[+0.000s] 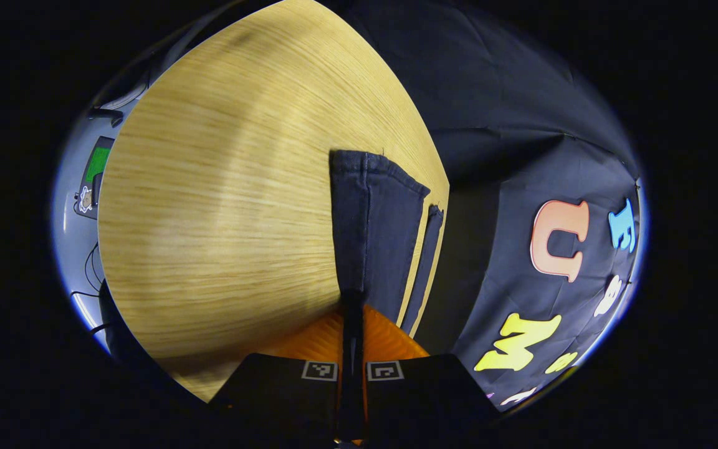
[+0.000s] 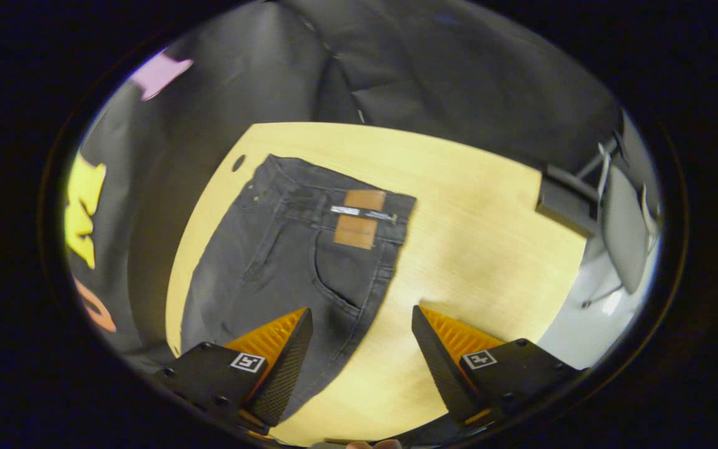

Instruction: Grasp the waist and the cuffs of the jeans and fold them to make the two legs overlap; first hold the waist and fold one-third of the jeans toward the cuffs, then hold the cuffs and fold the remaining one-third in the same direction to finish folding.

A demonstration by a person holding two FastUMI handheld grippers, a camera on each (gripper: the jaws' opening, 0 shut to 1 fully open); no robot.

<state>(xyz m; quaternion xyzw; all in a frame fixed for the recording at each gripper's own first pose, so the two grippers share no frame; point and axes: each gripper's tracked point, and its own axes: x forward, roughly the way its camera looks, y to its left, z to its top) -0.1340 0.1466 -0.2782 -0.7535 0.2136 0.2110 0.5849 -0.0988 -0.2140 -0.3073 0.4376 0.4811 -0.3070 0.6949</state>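
Observation:
Dark jeans (image 2: 284,262) lie flat on the wooden table (image 2: 477,249), waist at the far end with a brown patch (image 2: 359,219) on the waistband. My right gripper (image 2: 362,319) hovers open above the seat and upper legs, its left finger over the cloth and its right finger over bare wood. In the left gripper view a jeans leg (image 1: 371,231) runs away from me to its cuff (image 1: 365,161). My left gripper (image 1: 353,312) is shut on that leg's near end. A second cuff (image 1: 434,215) lies beside it at the table's right edge.
The jeans lie close to the table edge by the booth's black cloth wall (image 1: 521,187). A black box (image 2: 561,202) sits on the table's far right corner, with a chair (image 2: 624,237) beyond it. A device with a green screen (image 1: 94,174) and cables sit on the floor.

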